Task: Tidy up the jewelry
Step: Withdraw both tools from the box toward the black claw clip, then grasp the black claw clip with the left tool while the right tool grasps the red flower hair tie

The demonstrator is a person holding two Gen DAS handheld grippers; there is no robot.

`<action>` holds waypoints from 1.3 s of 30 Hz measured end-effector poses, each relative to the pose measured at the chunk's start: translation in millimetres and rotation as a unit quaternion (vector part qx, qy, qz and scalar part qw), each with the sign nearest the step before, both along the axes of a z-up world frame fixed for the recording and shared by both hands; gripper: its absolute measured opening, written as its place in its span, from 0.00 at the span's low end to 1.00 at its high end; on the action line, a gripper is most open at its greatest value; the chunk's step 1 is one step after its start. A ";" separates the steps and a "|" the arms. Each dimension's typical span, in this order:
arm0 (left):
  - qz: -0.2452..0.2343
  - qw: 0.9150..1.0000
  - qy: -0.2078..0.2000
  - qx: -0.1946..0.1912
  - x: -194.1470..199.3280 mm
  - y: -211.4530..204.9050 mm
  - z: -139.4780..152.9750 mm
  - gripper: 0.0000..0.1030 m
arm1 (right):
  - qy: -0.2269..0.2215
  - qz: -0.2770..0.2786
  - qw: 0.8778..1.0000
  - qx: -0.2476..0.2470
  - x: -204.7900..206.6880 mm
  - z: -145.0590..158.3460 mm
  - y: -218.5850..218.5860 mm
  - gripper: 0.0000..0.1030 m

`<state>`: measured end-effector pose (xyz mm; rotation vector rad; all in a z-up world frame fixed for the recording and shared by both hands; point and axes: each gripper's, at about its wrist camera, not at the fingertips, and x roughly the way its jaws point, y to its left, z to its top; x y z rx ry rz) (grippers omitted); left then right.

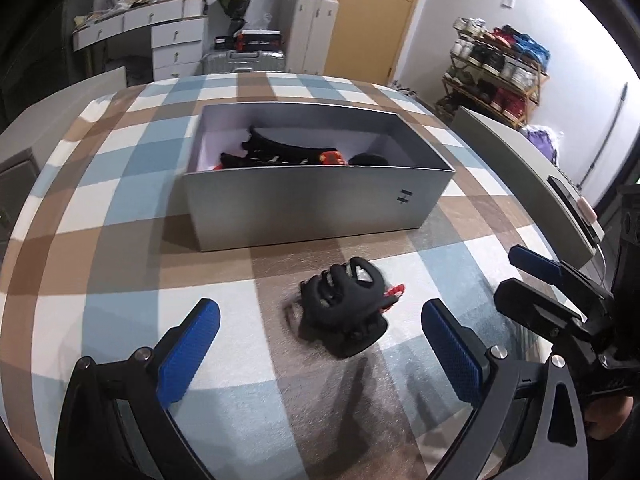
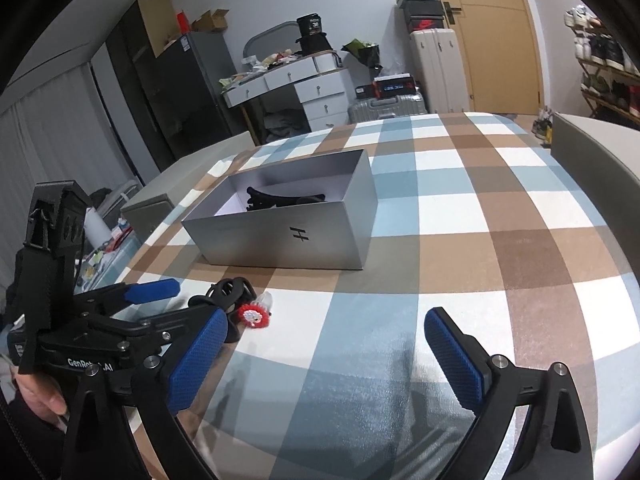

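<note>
On the checked cloth: black plastic claw hair clips (image 1: pixel 346 304), before open grey cardboard box (image 1: pixel 312 204)
Left gripper (image 1: pixel 320 344): apart, empty, facing clips
Right gripper (image 2: pixel 332 356): apart, empty

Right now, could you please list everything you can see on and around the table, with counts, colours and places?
Box: one, silver-grey, open, mid-table; it holds black clips and a red piece.
Hair clips: a black pile, count unclear, on the cloth in front of the box.
Red-and-white ornament: one, beside the pile.
Tablecloth: one, blue, brown and white checks.
Suitcases: one white upright, one silver lying flat, by the door.
Desk: one, white, cluttered, at the back wall.
Shoe rack: one, wooden, full, right of the door.
Left gripper: blue pads, open, the pile ahead of its fingers.
Right gripper: blue pads, open, over bare cloth.
</note>
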<state>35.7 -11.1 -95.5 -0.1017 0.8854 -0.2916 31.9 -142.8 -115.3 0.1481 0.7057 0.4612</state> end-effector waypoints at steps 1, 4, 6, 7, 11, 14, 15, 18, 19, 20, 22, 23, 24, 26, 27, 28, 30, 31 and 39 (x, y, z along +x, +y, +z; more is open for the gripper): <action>-0.004 1.000 0.000 -0.002 0.3 -1.1 0.0 0.95 | 0.000 0.001 1.000 0.002 -0.1 0.0 -0.3 0.97; -0.014 1.000 0.001 -0.008 3.2 -2.0 0.4 0.80 | -0.003 0.002 1.000 0.004 -1.0 0.3 -1.1 0.97; -0.023 1.000 0.007 -0.009 6.2 -3.0 -0.9 0.62 | -0.003 0.002 1.000 0.006 -1.1 0.3 -1.6 0.97; -0.028 0.999 0.011 -0.011 7.0 -3.3 -2.0 0.57 | -0.002 0.002 1.000 0.006 -0.9 0.2 -1.7 0.97; -0.043 0.999 0.016 -0.019 8.3 -3.5 -2.6 0.45 | -0.002 0.002 1.000 0.009 -0.6 -0.1 -2.0 0.97; -0.043 0.998 0.007 -0.033 4.2 1.1 1.1 0.44 | 0.002 0.003 1.000 0.010 0.5 -0.7 -1.8 0.97; -0.043 0.998 0.005 -0.035 3.9 1.7 2.4 0.44 | 0.002 0.003 1.000 0.010 0.7 -0.8 -1.7 0.97; -0.042 0.999 -0.004 -0.034 -0.8 3.6 7.5 0.44 | 0.002 0.009 1.000 0.012 0.3 -0.5 -0.3 0.97; -0.041 0.999 -0.009 -0.034 -3.0 4.6 10.0 0.44 | 0.002 0.013 1.000 0.012 0.1 -0.4 0.7 0.97; -0.040 0.999 -0.014 -0.034 -4.7 5.9 11.9 0.44 | 0.003 0.017 1.000 0.010 0.0 -0.3 2.5 0.97; -0.035 0.999 -0.025 -0.033 -9.9 10.1 16.4 0.44 | 0.005 0.029 1.000 0.005 -0.7 -0.3 6.5 0.97; -0.032 0.999 -0.027 -0.034 -10.7 12.3 17.9 0.44 | 0.005 0.033 0.999 0.003 -0.4 -0.3 8.8 0.97; -0.028 0.999 -0.030 -0.036 -11.7 14.3 19.6 0.44 | 0.006 0.037 0.999 0.000 -0.4 -0.2 11.6 0.97; -0.017 0.998 -0.039 -0.037 -16.2 22.3 22.8 0.44 | 0.008 0.048 0.999 -0.003 0.4 -0.4 18.0 0.95; -0.012 0.998 -0.043 -0.034 -17.5 25.4 24.0 0.44 | 0.009 0.054 0.998 -0.006 1.0 -0.4 22.2 0.94; -0.006 0.998 -0.048 -0.032 -19.7 28.8 25.2 0.44 | 0.011 0.060 0.998 -0.011 1.9 -0.7 27.2 0.92; 0.002 0.998 -0.054 -0.032 -22.8 34.5 26.4 0.44 | 0.015 0.071 0.997 -0.019 4.0 -2.3 35.9 0.89; 0.006 0.998 -0.055 -0.034 -24.9 37.7 26.6 0.44 | 0.019 0.079 0.996 -0.023 5.8 -3.3 42.6 0.88; 0.037 0.997 -0.057 -0.041 -31.3 59.1 22.8 0.44 | 0.058 0.103 0.992 -0.052 22.9 -14.8 76.8 0.66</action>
